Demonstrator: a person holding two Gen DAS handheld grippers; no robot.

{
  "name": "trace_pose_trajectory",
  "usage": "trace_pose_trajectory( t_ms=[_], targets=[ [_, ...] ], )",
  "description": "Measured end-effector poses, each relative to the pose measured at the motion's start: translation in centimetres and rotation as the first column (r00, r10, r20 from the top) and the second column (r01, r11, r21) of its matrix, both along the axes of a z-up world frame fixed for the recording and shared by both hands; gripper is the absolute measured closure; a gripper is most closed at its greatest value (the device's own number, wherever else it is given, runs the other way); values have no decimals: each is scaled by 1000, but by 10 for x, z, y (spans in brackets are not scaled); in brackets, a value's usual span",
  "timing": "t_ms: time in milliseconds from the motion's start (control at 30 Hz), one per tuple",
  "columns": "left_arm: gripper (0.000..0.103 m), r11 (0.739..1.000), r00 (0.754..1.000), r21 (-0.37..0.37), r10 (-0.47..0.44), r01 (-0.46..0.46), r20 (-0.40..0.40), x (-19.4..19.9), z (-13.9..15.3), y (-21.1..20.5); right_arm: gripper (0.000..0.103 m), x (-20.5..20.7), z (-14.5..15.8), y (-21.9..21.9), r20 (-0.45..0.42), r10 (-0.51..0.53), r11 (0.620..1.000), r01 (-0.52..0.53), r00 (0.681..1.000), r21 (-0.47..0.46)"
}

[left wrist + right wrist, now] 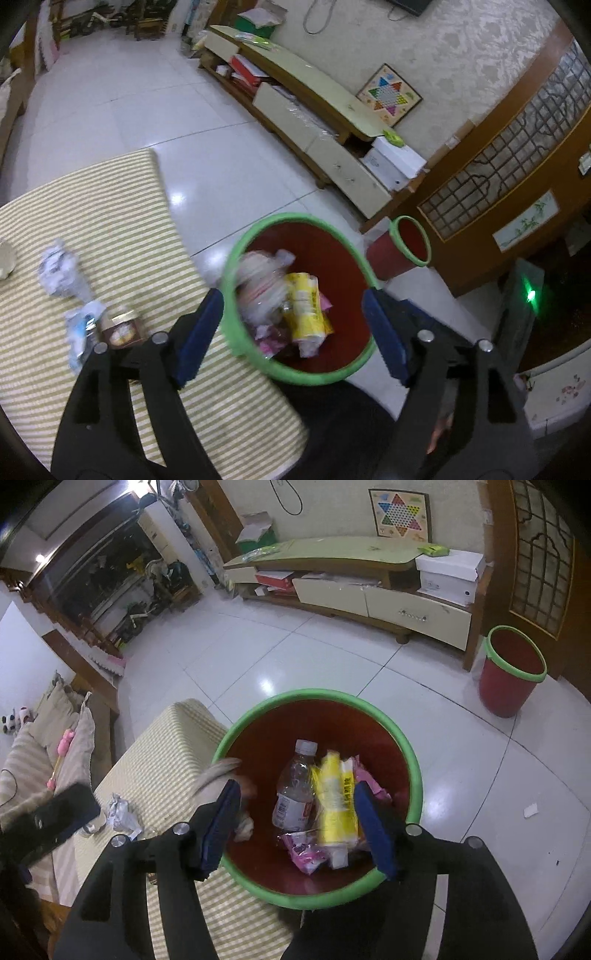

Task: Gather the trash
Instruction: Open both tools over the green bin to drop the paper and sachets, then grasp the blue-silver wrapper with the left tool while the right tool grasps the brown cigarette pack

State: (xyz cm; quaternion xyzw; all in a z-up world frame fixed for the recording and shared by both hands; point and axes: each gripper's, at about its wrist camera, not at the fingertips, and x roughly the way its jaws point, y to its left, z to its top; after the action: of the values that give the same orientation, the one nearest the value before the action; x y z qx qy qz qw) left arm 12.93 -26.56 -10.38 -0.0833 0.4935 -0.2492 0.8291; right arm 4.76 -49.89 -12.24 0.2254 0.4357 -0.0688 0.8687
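Both grippers hang over the red bin with the green rim (pixel 236 254), so the step in hand looks like a drop: trash let go into the bin, with more left to fetch.

Going from the left of the left wrist view: on the striped cloth of the table (pixel 110 192) lie a crumpled white paper ball (pixel 61 267), nearer the camera a crushed white-and-blue wrapper (pixel 79 328), and just beside it a small brown jar with a gold lid (pixel 123 326). These sit well left of the bin, which stands by the table's edge. The left gripper (pixel 291 330) has its blue pads spread wide, nothing pinched between them; under the gap is the bin's mouth.

Inside the bin are a clear plastic bottle (pixel 295 790), a yellow packet (pixel 334 801) blurred as if falling, pink wrappers (pixel 306 853) and some pale crumpled stuff. The right gripper (pixel 295 827) is likewise spread, its pads either side of the bin's opening and gripping nothing. At the bin's left rim a pale, blurred shape shows; I cannot tell what it is.

Further right, a second, smaller red bin (pixel 511 672) stands apart by the wooden door.

The next move, as I judge it, calls for swinging back left to the table, lining open jaws over the paper ball or the wrapper, and closing gently, since both look light and easily crushed; the jar would need a firmer, squarer grip
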Motion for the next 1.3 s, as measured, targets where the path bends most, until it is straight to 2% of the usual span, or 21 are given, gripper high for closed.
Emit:
trace_pose_trajectory(
  t_ms=[100,267,433,567,667,1033,1167,1300],
  targets=[
    [28,999,999,25,43,-43,-2,-15,-5,29,40,-5,-4,8,-16,5,1000,-4,1000,31],
    [28,987,992,100,128,-129,15,-51,-14,88,35,-13,-12,48,-60,60,998,-58,996,40],
    [28,968,973,102,231,-229,-5,-79,-21,153,35,-14,-27,107,-131,138,990,-138,982,12],
    [28,951,959,123,279,-282,42,-94,-20,195,35,-13,-36,150,-182,180,983,-185,967,-15],
    [28,945,952,115,304,-307,47,-102,-21,225,34,-7,-42,182,-221,199,977,-210,955,-29],
    [28,937,942,105,325,-333,85,-109,-29,297,33,36,-51,295,-298,311,930,-354,903,-103],
    [28,939,942,86,327,-333,78,-108,-30,309,33,39,-55,316,-298,338,919,-381,893,-101],
    [26,945,948,86,309,-315,76,-110,-33,309,33,33,-57,316,-277,330,926,-367,902,-91]
  ],
)
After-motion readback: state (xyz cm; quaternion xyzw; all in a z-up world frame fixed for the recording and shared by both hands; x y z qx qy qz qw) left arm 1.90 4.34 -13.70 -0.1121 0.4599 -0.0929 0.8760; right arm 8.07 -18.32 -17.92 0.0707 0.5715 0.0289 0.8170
